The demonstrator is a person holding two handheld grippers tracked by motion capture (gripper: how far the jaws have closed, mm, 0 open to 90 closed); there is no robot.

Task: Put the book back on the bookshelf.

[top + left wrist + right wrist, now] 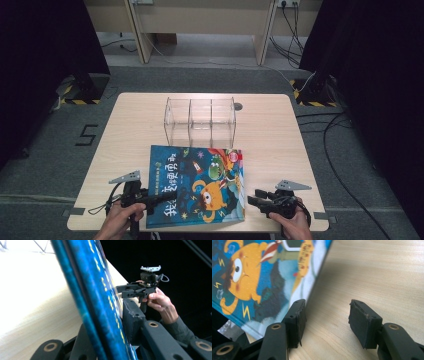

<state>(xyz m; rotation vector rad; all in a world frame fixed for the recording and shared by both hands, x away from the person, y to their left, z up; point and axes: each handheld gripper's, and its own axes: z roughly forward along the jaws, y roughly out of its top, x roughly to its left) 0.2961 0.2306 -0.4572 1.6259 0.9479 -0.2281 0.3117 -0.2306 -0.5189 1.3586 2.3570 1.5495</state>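
The book (199, 187), with a blue cover showing an orange cartoon creature, is lying in the lower middle of the high view, on the near part of the desk (280, 135). Its near edge is reaching close to the desk's front edge.

The left claw (159, 198) is sitting at the lower left of the high view, at the book's left edge, with a hand (117, 220) holding its grip. In the left gripper view the book (100, 302) is running as a steep blue band from the top of the frame down to the bottom, standing between the two black jaws; the right jaw is pressing against the cover. The left claw is clenching the book's edge.

The right claw (255, 197) is sitting at the lower right of the high view, just beside the book's right edge, and a hand (296, 225) is holding it. In the right gripper view the right claw (325, 322) is standing released, with bare desk (374, 272) showing between its jaws. Its left jaw is lying right at the book's edge (262, 285); whether it is touching the cover cannot be told.

A clear plastic rack (200, 121) with three compartments is standing behind the book, toward the upper middle of the desk, just apart from the book's far edge.
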